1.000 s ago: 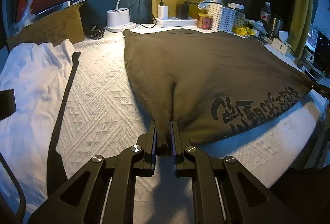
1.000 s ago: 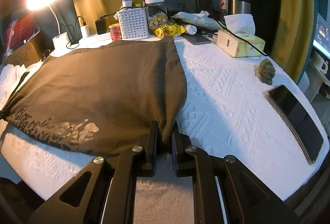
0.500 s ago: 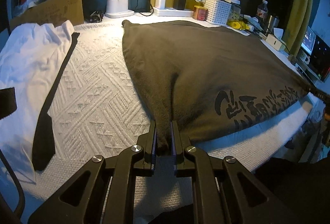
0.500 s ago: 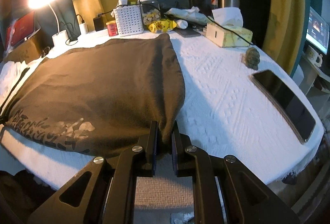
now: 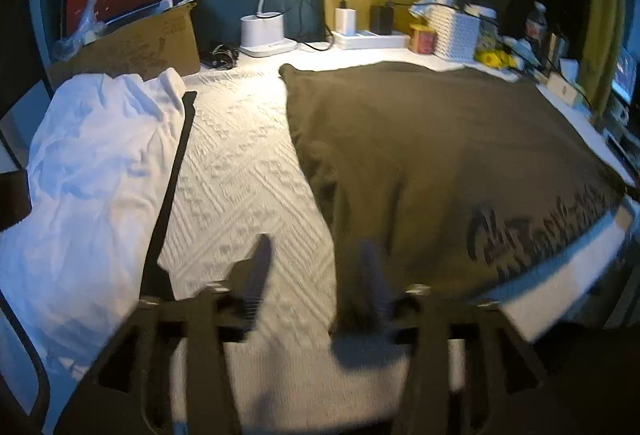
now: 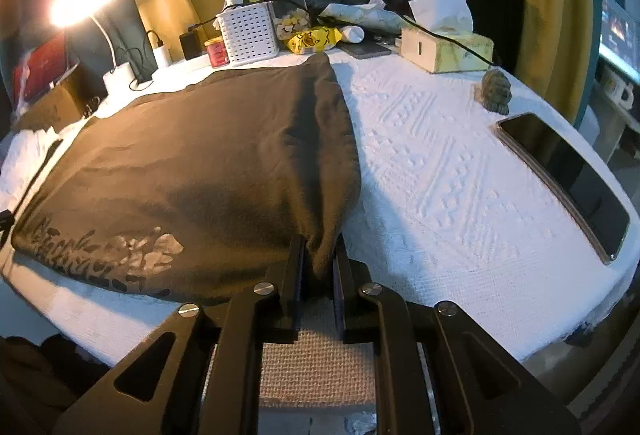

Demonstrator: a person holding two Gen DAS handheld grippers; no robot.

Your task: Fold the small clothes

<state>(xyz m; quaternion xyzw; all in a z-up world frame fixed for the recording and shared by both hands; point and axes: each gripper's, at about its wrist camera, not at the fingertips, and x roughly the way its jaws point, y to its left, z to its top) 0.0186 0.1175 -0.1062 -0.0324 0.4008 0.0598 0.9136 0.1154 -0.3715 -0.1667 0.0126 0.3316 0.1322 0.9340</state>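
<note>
A dark olive garment (image 5: 432, 163) with printed lettering lies spread flat on the white textured table cover (image 5: 240, 171). My left gripper (image 5: 316, 275) is open, blurred by motion, its right finger over the garment's near left corner and its left finger over the bare cover. In the right wrist view the same garment (image 6: 208, 163) fills the left half, and my right gripper (image 6: 319, 255) is shut on its near right corner, just above the table edge.
A white garment with a black strap (image 5: 92, 171) lies at the left. A cardboard box (image 5: 132, 47), lamp base (image 5: 266, 37), white basket (image 6: 248, 35), tissue box (image 6: 444, 47), small figurine (image 6: 496, 95) and a phone (image 6: 568, 175) ring the table.
My left gripper has opened and let go of the garment's left corner, and the view has shifted. My right gripper still holds the right corner, now lower near the table edge.
</note>
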